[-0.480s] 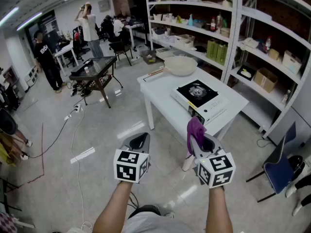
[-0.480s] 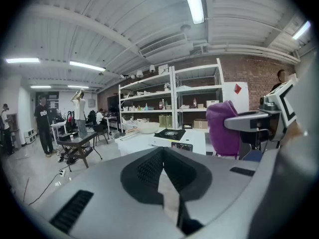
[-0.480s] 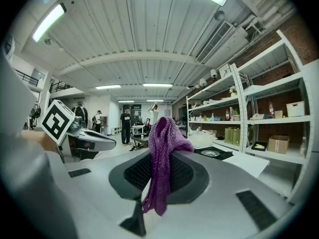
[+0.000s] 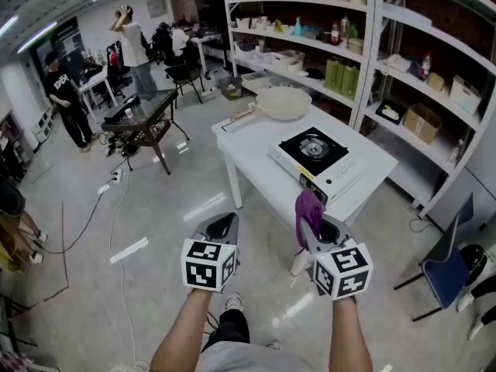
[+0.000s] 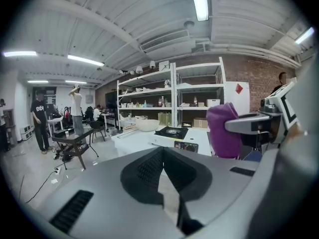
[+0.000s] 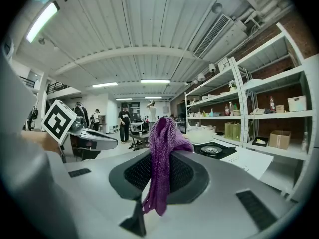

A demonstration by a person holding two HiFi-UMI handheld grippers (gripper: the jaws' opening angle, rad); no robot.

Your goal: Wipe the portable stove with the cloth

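Your right tool (image 4: 314, 227) is clenched on the purple cloth (image 4: 308, 206), which it holds in the air short of the white surface (image 4: 252, 142). Your left tool (image 4: 222, 223) is closed on nothing. The stove (image 4: 314, 153) sits at 12 o'clock from the cloth, toward the surface's right end. A pale pan (image 4: 285, 103) lies beyond it at 11 o'clock. Shelves (image 4: 364, 60) stand behind, and a blue chair (image 4: 449, 273) is at 3 o'clock. Only the right gripper view shows the cloth's tail hanging below the jaws. The cloth's long axis runs upright.

White shelving (image 4: 372, 53) lines a brick wall (image 5: 254, 83) above glossy grey floor (image 4: 155, 231).
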